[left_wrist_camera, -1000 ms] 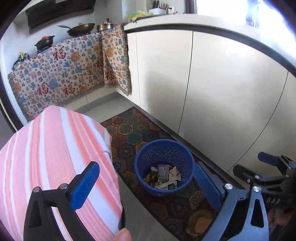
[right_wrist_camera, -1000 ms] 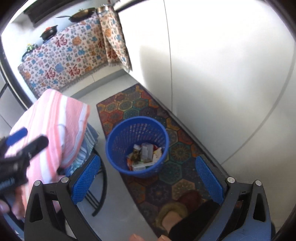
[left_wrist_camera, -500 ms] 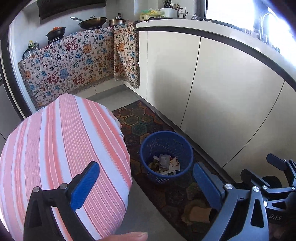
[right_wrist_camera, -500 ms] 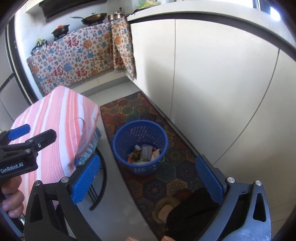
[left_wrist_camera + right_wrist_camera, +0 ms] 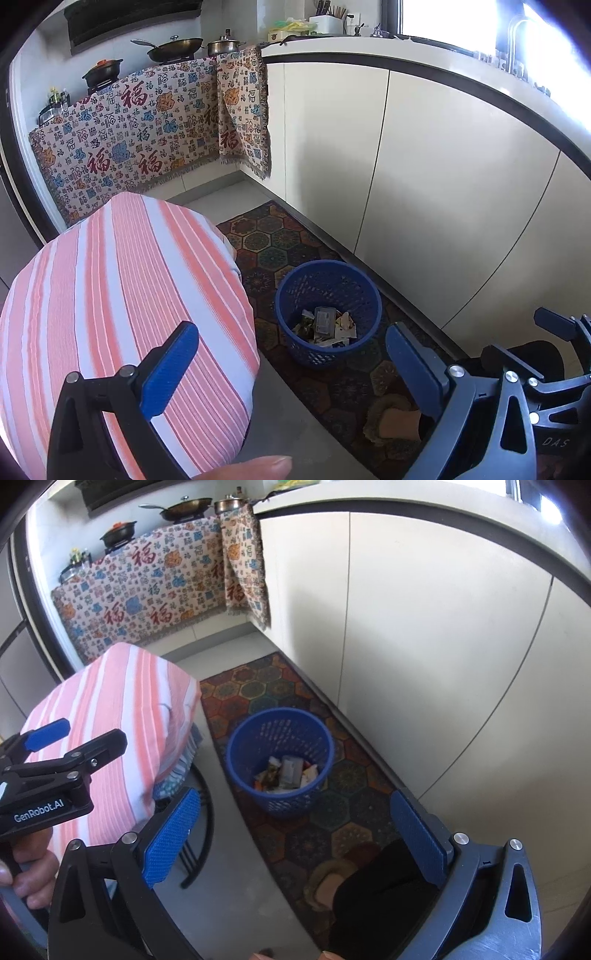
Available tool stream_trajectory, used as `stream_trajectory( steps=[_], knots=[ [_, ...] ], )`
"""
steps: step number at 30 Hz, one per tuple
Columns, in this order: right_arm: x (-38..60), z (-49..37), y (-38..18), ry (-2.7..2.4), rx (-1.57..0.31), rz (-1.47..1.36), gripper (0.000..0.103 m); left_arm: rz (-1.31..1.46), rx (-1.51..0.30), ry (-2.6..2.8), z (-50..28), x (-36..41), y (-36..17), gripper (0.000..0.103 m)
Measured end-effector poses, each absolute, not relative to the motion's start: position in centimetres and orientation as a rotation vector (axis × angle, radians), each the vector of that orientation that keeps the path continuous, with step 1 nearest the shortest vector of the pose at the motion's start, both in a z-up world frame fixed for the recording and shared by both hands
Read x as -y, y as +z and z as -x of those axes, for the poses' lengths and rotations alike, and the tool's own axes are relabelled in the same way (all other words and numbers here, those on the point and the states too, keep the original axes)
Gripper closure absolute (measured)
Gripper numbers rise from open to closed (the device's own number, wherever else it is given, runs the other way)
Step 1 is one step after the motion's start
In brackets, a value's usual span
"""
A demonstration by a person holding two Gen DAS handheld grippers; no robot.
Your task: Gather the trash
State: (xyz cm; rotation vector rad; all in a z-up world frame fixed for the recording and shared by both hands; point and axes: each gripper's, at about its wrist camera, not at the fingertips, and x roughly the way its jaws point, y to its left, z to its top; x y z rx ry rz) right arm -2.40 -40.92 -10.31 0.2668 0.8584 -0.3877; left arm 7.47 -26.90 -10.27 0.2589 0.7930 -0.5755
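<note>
I hold both tongs, left and right, wide and empty above the blue basket of trash; next I judge I must descend and grip its rim.

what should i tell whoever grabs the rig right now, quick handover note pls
Left gripper: open, empty, above the floor beside the striped cover.
Right gripper: open, empty, above the rug.
Bin: blue, upright on the rug by the cabinets, with trash at the bottom.
Done: some wrappers and packets are in the bin.
Left: no loose trash shows in either view; look for more before going on.
</note>
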Motion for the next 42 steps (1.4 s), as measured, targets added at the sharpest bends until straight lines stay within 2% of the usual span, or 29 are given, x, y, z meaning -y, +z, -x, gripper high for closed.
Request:
stream_trajectory(
  steps=[42],
  knots=[
    [40.40, 2.39, -10.09, -0.380, -0.870, -0.251, 0.000, -0.270, -0.801, -0.581, -7.40, 27.39, -10.30, 0.000]
  ],
)
